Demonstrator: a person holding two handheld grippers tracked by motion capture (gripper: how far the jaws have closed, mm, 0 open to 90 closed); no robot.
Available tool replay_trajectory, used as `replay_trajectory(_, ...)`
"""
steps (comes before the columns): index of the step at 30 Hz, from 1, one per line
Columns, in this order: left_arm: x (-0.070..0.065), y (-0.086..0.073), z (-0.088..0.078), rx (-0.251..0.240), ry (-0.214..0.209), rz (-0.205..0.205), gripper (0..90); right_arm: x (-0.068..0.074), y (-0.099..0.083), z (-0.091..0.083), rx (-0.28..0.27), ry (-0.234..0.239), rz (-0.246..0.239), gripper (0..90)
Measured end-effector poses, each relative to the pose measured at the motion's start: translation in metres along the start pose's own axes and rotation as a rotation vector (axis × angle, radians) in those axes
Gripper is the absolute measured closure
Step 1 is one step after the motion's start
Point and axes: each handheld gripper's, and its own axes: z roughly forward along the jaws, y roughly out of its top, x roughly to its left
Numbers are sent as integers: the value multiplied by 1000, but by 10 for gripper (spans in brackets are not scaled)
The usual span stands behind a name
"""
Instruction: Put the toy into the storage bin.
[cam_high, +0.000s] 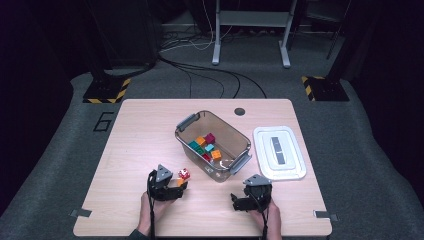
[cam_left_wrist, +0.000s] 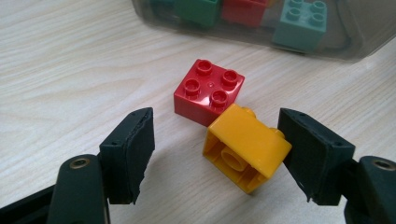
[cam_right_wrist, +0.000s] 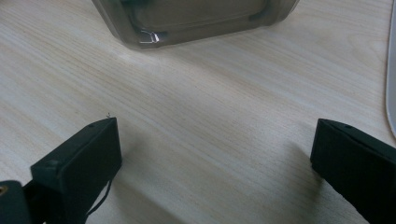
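Glossy plastic yellow brick (cam_left_wrist: 246, 147) and red brick (cam_left_wrist: 208, 90) on matt wood-grain table (cam_left_wrist: 70, 79).

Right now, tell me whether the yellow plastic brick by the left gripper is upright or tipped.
Tipped: the yellow plastic brick shows its hollow underside, studs pointing away.

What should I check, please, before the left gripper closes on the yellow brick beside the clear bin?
1. Yellow brick between the left gripper jaws: ok, though it lies tipped on its side.
2. Both pads on the brick: not ok; one pad meets it, the other stands clear.
3. Red brick out of the grip: cannot tell; it touches the yellow brick's far corner and may get dragged.
4. Clear bin open to receive bricks: ok; the white lid lies beside it.
5. Right gripper out of the way: ok; open over bare table.
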Motion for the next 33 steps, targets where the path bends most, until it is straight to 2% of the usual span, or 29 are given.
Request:
replay_trajectory(8, 10, -6, -4, -13, 22, -15, 511, 0, 0, 0, 0, 0, 0, 9)
replay_trajectory(13, 16, -8, -7, -12, 27, -23, 572, 0, 0, 0, 0, 0, 2, 9)
replay_trajectory(16, 19, -10, -6, -9, 34, -26, 640, 0, 0, 0, 0, 0, 0, 9)
replay_trajectory(22, 23, -11, -8, -17, 36, -15, 667, 0, 0, 0, 0, 0, 0, 9)
replay_trajectory(33, 28, -7, -14, -34, 28, -19, 669, 0, 0, 0, 0, 0, 0, 9)
